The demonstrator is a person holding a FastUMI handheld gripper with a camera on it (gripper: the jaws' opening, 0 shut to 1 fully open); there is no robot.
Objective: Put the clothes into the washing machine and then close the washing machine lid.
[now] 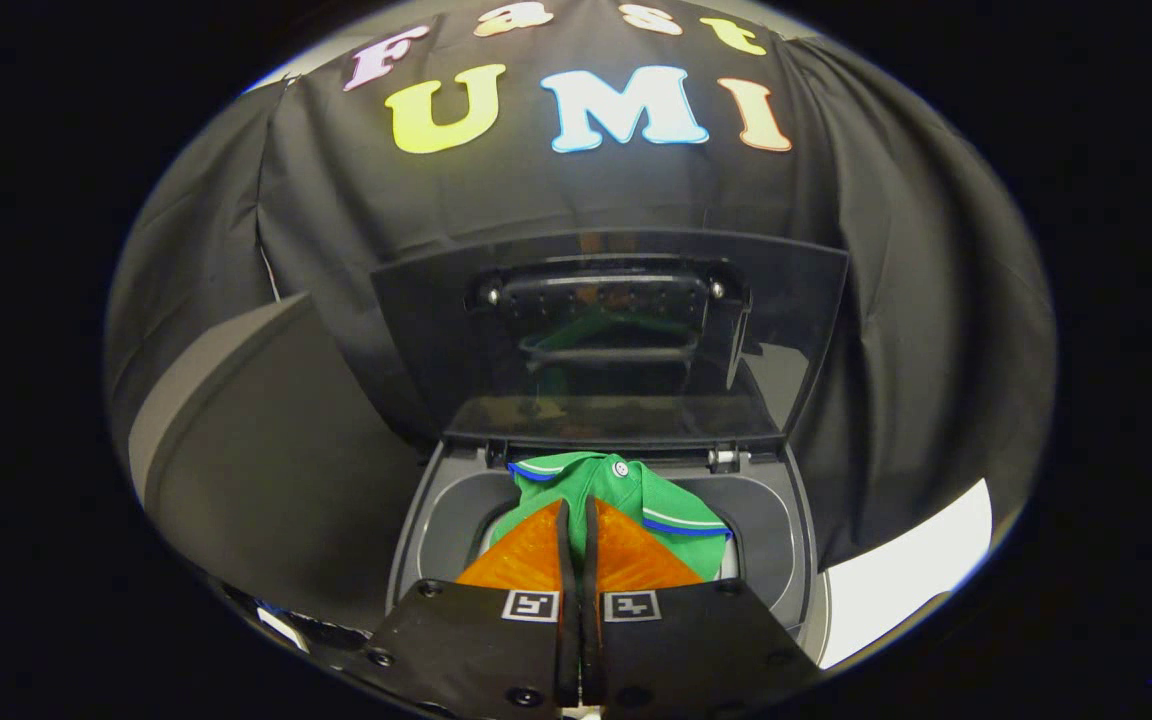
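One green shirt [626, 495] lies bunched in the washing machine [436, 530] opening, just beyond your fingers [578, 515], which are nearly together with cloth apparently pinched between; judged soft, light, floppy; grip a thick fold; lid [616, 340] upright, not yet closed.

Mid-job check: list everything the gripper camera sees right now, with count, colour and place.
Washing machine: one, grey top-loader, directly below the fingers, tub open.
Lid: one, dark and see-through, raised upright behind the opening.
Shirt: one, green with blue and white trim, hanging over the tub opening at the fingertips.
Gripper: one, fingers close together with a thin gap, the shirt bunched at their tips; a grip on the fabric looks likely but cannot be confirmed.
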